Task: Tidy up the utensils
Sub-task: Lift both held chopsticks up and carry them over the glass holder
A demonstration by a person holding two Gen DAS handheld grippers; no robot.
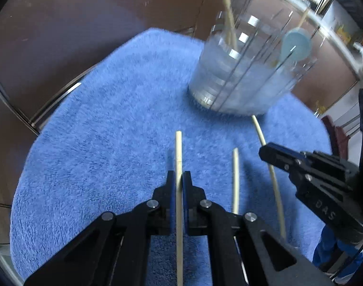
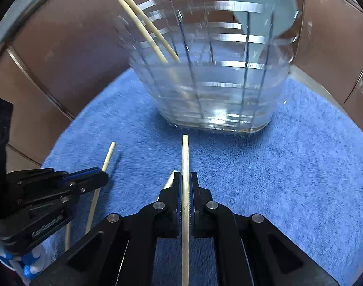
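Note:
My left gripper (image 1: 179, 178) is shut on a pale chopstick (image 1: 179, 157) and holds it above the blue towel (image 1: 98, 131). My right gripper (image 2: 186, 181) is shut on another chopstick (image 2: 185, 157), which points at the clear slatted holder (image 2: 217, 83). In the left wrist view the right gripper (image 1: 267, 152) sits to the right, with its chopstick (image 1: 276, 190). A third chopstick (image 1: 235, 181) lies on the towel between the grippers. The holder (image 1: 241, 76) contains two chopsticks (image 2: 143, 21) and a light blue spoon (image 2: 262, 12). The left gripper shows in the right wrist view (image 2: 102, 178).
The towel covers a brown table (image 1: 62, 35) with metal strips. The holder stands at the towel's far side. Clutter shows beyond the table edge at the upper right in the left wrist view.

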